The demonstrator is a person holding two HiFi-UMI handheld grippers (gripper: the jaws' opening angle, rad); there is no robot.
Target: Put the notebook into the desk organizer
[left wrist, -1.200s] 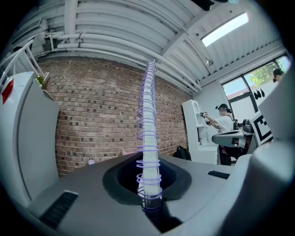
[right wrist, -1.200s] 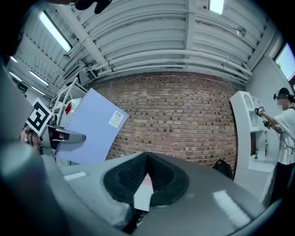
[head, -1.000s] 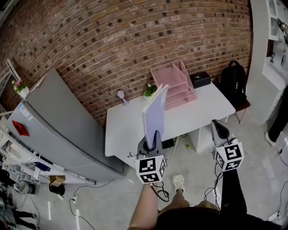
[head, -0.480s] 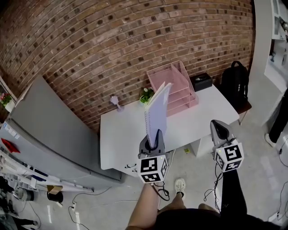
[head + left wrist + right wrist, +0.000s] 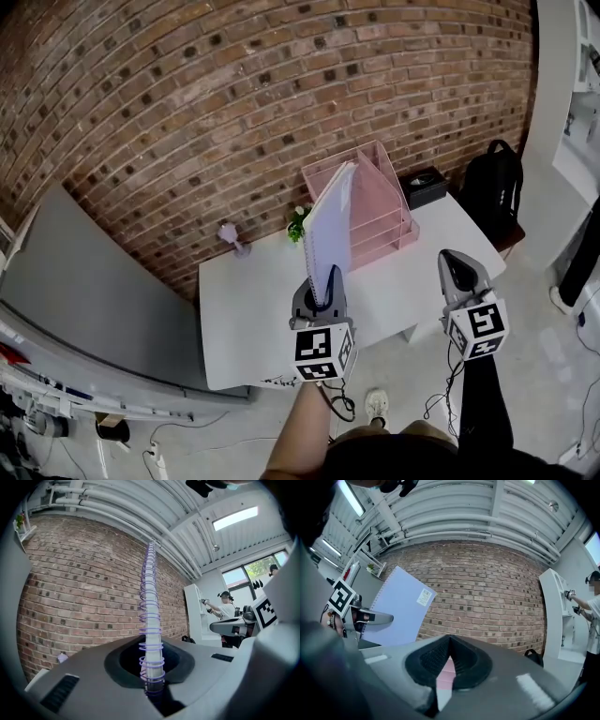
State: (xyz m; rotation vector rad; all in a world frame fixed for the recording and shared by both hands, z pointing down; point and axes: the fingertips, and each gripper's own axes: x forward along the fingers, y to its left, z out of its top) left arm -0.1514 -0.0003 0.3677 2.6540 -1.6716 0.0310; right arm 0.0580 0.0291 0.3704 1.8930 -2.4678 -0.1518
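Note:
A lilac spiral notebook [image 5: 330, 230] stands upright in my left gripper [image 5: 321, 289], which is shut on its lower spiral edge. In the left gripper view the purple spiral [image 5: 150, 620] rises straight up from between the jaws. The pink desk organizer [image 5: 380, 202] stands at the back of the white table [image 5: 253, 309], against the brick wall; in the head view the notebook's top overlaps its left side. My right gripper [image 5: 457, 272] hangs shut and empty over the table's right front. The right gripper view shows the notebook [image 5: 398, 611] to its left.
On the table's far right is a black box [image 5: 422, 186], and a black backpack [image 5: 492, 183] lies beyond it. A small plant [image 5: 298, 223] and a purple figure [image 5: 230, 234] stand by the wall. A grey cabinet [image 5: 84, 281] is left, white shelves [image 5: 572, 94] right.
The view has moved closer to the table. The held notebook has shifted forward and now overlaps the organizer's left side. The right gripper has kept its place.

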